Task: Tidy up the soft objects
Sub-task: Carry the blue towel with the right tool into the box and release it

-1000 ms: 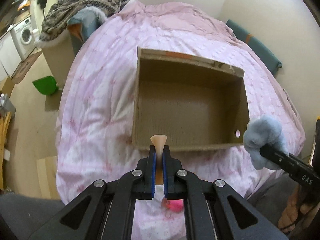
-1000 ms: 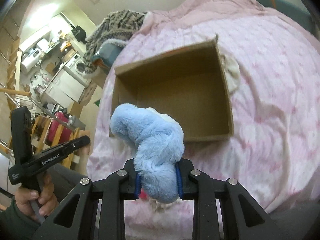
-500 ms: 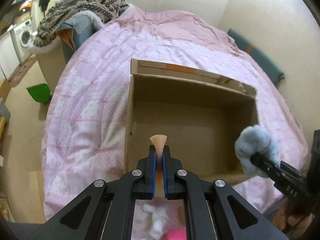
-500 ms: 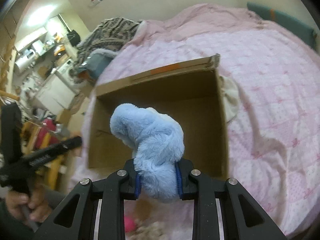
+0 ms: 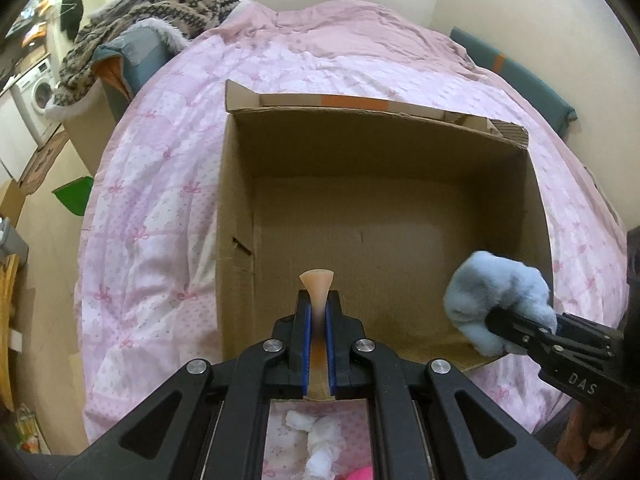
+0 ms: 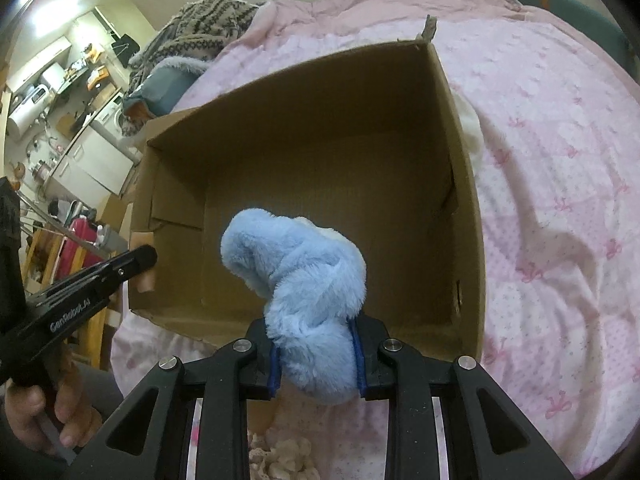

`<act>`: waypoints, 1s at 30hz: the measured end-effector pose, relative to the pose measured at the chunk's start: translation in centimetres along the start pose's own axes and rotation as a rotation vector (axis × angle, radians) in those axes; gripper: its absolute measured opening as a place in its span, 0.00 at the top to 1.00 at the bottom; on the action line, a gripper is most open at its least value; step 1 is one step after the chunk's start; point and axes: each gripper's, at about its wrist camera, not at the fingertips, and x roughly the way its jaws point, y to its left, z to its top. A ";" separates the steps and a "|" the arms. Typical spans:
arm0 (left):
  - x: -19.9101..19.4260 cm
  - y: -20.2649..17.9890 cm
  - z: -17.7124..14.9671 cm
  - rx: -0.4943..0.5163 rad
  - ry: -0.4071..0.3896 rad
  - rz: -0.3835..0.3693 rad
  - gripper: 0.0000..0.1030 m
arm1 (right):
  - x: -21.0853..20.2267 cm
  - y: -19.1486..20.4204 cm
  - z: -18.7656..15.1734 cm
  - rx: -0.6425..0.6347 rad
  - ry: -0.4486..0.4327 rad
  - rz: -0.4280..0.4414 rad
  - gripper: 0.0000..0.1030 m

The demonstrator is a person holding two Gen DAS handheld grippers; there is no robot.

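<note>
**Pink bedspread, open box, both grippers loaded**

Pink patterned bedspread [image 5: 160, 200] covers the bed, and an open cardboard box [image 5: 236, 208] sits on it, nothing visible on its floor. Left gripper [image 5: 317, 312] is clenched on a thin peach-coloured piece [image 5: 316, 280], held over the box's near edge. Right gripper [image 6: 316, 354] is grasping a blue plush toy [image 6: 304, 276], held above the box's near right part. White fluffy scraps [image 5: 320, 436] lie on the bedspread just below the left gripper. A striped knit blanket [image 5: 160, 4] is heaped beyond the bed's far left corner.
</note>
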 end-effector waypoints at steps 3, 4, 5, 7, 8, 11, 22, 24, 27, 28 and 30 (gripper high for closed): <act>0.1 0.0 -0.1 -0.003 -0.001 -0.011 0.94 | 0.3 0.0 0.0 0.007 0.016 -0.003 0.72; 0.1 0.0 -0.1 -0.005 -0.001 -0.010 0.94 | 0.4 0.0 -0.1 0.006 0.020 -0.003 0.72; 0.1 0.0 -0.1 -0.005 0.000 -0.009 0.94 | 0.4 0.1 0.0 0.003 0.021 -0.004 0.72; 0.3 0.1 -0.2 -0.009 0.004 -0.008 0.94 | 0.4 0.3 0.0 -0.005 0.020 -0.007 0.72; 0.3 0.1 -0.2 -0.011 0.007 -0.009 0.94 | 0.4 0.3 0.0 -0.007 0.020 -0.009 0.72; 0.4 0.2 -0.3 -0.015 0.009 -0.009 0.94 | 0.5 0.4 0.0 -0.008 0.021 -0.009 0.72; 0.6 0.2 -0.5 -0.020 0.012 -0.012 0.94 | 0.7 0.7 0.0 -0.022 0.018 -0.012 0.71; 0.6 0.3 -0.4 -0.022 0.007 -0.012 0.94 | 0.7 0.7 -0.1 -0.016 0.017 -0.006 0.71; 0.6 0.3 -0.4 -0.023 0.008 -0.012 0.94 | 0.6 0.6 -0.1 -0.017 0.015 -0.001 0.68; 0.7 0.3 -0.4 -0.024 0.010 -0.013 0.94 | 0.6 0.6 -0.1 -0.017 0.015 -0.001 0.68; 0.6 0.4 -0.4 -0.025 0.011 -0.015 0.93 | 0.5 0.6 -0.1 -0.020 0.014 0.001 0.66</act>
